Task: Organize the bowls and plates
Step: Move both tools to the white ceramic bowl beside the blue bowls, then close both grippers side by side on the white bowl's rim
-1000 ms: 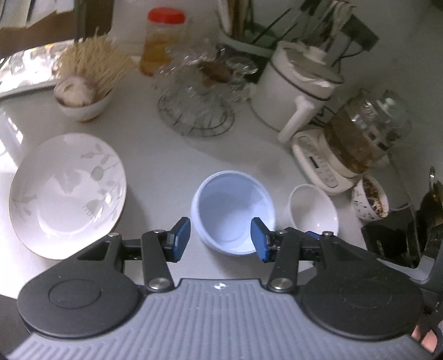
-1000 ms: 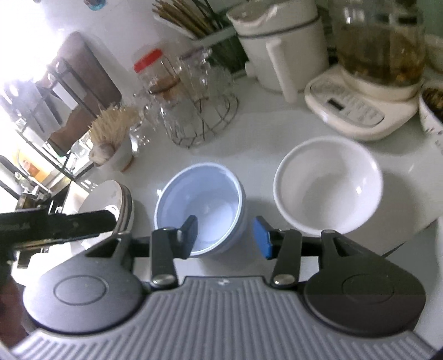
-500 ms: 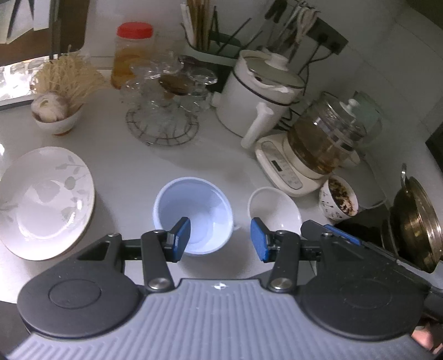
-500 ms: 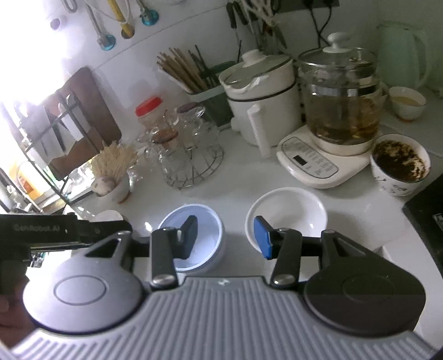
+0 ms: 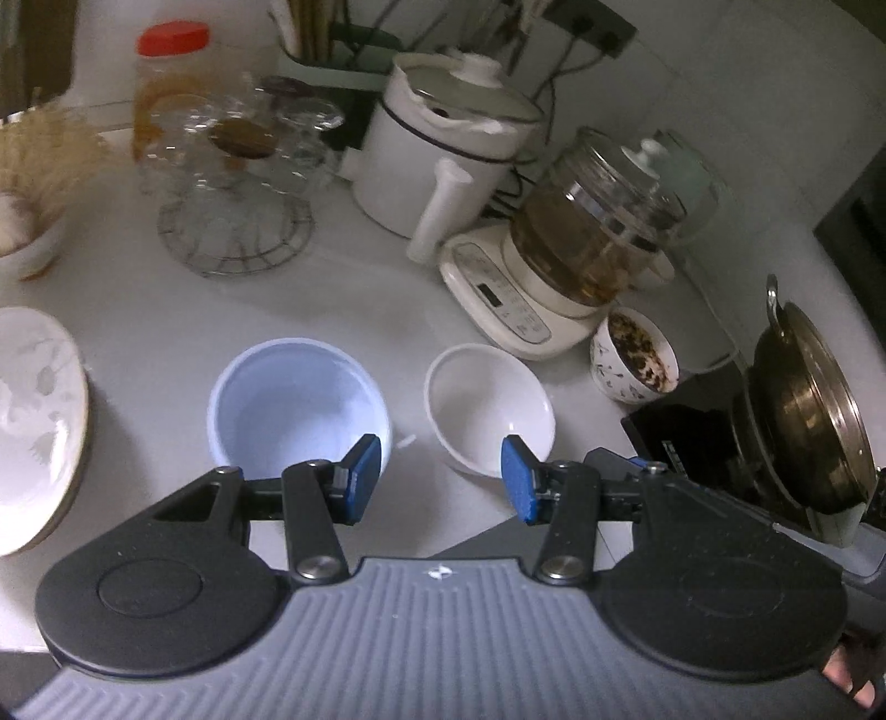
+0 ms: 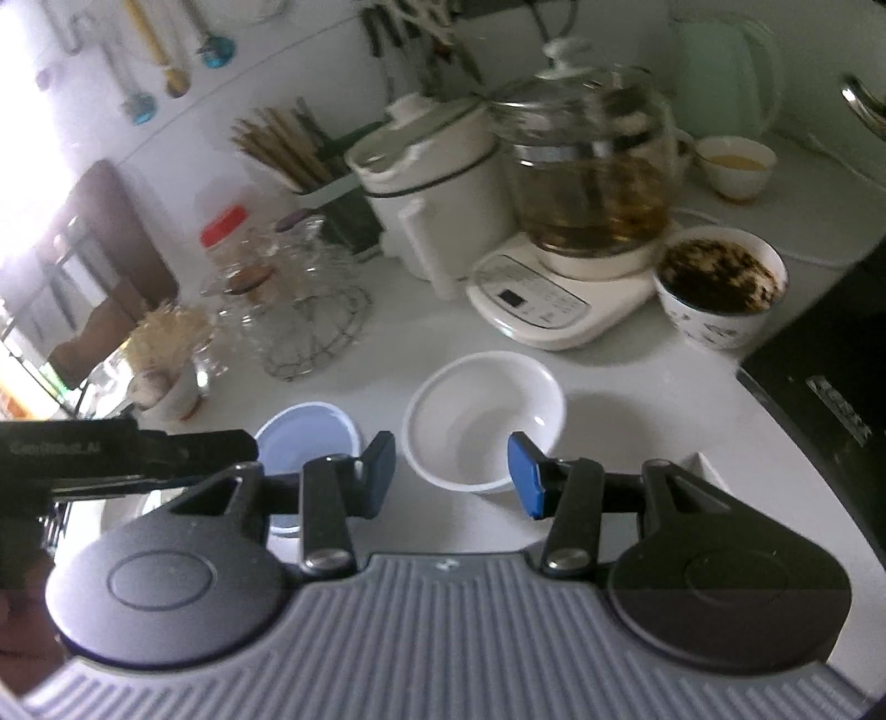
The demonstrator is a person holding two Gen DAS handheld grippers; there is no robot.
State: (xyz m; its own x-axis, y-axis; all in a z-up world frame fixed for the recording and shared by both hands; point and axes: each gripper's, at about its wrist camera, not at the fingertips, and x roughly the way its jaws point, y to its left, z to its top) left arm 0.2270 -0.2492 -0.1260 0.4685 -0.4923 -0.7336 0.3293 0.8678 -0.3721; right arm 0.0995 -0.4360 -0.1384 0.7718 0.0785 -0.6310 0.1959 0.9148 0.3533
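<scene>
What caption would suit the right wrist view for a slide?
Open right gripper hovers empty before a white bowl, a pale blue bowl beside it on the cluttered kitchen counter.

You are facing a white kitchen countertop (image 5: pixel 354 310) that meets a white tiled wall (image 6: pixel 288 72). Strong daylight enters at the left edge of the right wrist view, behind a dark wire rack (image 6: pixel 61 277). A black wall socket strip (image 5: pixel 587 27) is mounted above the counter.

Glossy white bowl (image 5: pixel 490 407); glossy pale-blue bowl (image 5: pixel 299 404); smooth white counter (image 5: pixel 360 299); glass kettle (image 5: pixel 603 232).
</scene>
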